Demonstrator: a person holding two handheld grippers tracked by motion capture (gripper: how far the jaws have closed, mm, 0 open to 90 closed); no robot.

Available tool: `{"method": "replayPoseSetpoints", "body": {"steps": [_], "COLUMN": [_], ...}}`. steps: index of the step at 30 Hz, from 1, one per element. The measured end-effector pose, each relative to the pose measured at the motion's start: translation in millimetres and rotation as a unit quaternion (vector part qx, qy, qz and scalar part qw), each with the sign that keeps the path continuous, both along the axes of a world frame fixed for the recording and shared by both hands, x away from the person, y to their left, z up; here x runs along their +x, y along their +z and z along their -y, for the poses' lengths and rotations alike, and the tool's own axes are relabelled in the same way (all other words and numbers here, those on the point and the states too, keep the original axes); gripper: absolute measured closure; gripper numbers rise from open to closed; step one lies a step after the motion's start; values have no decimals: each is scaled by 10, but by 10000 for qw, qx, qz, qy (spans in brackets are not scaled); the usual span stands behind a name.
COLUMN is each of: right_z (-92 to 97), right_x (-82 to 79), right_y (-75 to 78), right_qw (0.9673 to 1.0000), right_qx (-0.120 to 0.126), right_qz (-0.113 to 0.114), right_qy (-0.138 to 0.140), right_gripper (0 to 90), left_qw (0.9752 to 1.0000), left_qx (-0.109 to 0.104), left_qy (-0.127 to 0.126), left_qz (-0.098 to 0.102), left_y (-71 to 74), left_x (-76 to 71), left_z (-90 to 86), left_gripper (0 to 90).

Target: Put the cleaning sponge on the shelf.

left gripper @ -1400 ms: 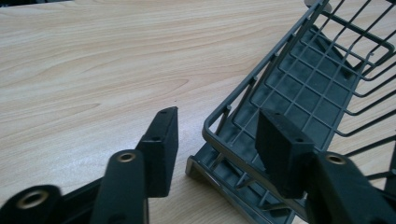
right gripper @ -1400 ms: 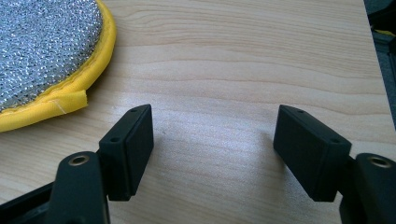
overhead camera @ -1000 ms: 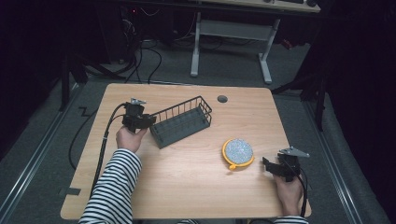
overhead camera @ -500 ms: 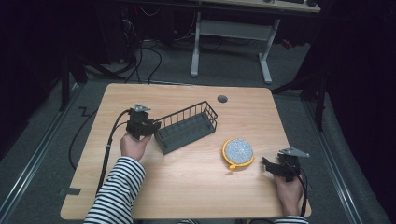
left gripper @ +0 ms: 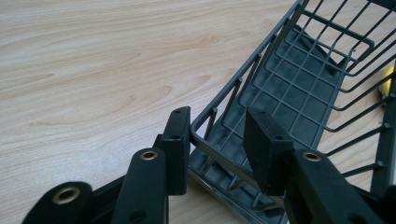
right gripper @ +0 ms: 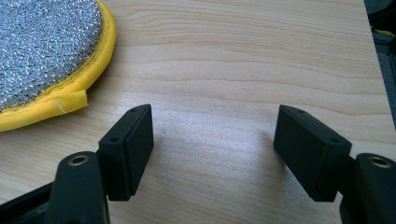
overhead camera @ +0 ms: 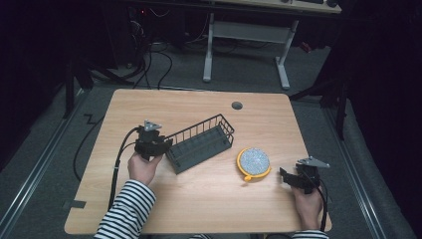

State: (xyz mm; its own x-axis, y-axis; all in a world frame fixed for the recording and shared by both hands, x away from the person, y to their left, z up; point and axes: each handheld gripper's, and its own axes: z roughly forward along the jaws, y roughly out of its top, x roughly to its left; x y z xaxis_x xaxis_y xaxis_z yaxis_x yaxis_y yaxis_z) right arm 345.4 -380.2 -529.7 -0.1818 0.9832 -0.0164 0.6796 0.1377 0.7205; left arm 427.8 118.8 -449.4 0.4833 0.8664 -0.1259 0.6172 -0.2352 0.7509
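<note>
Basket (left gripper: 299,88) shifted, rim between left claw (left gripper: 219,149) jaws

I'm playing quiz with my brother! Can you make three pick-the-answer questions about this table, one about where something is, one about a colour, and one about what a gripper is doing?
1. Where does the round scrubbing pad lie?
A. inside the basket
B. on the table, right of the wire basket
C. on the floor

2. What colour is the pad's edge?
A. yellow
B. red
C. green

3. How are the right gripper jaws?
A. shut on the pad
B. shut on the basket
C. open, holding nothing

Answers: 1 B, the high view shows it beside the basket; 2 A, the rim is yellow; 3 C, bare wood shows between the jaws.
</note>
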Motion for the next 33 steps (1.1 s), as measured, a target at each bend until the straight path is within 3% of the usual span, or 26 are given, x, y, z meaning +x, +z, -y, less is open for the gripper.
{"method": "replayPoseSetpoints", "body": {"steps": [9, 14, 18, 20, 26, 33], "right_z": [0, -1, -1, -1, -1, -1], "right_x": [0, 1, 0, 0, 0, 0], "right_y": [-1, -1, -1, -1, -1, -1], "right_qw": [10000, 10000, 10000, 10000, 10000, 10000], "right_qx": [1, 2, -1, -1, 1, -1], "right_qz": [7, 8, 9, 9, 8, 8], "right_qy": [3, 3, 2, 3, 1, 2], "right_gripper": [288, 288, 288, 288, 288, 288], "left_qw": [9999, 9999, 9997, 9995, 9987, 9979], "left_qx": [-72, -135, -191, -270, -478, -575], "left_qy": [-86, -100, -155, -126, -52, 170], "left_qz": [17, 12, -1, 39, 138, 240], "left_y": [-9, -17, -16, -6, 57, 94], "left_x": [-173, -198, -195, -191, -200, -252], "left_z": [30, 27, 8, -11, -120, -371], "left_gripper": [621, 608, 573, 508, 391, 379]}}
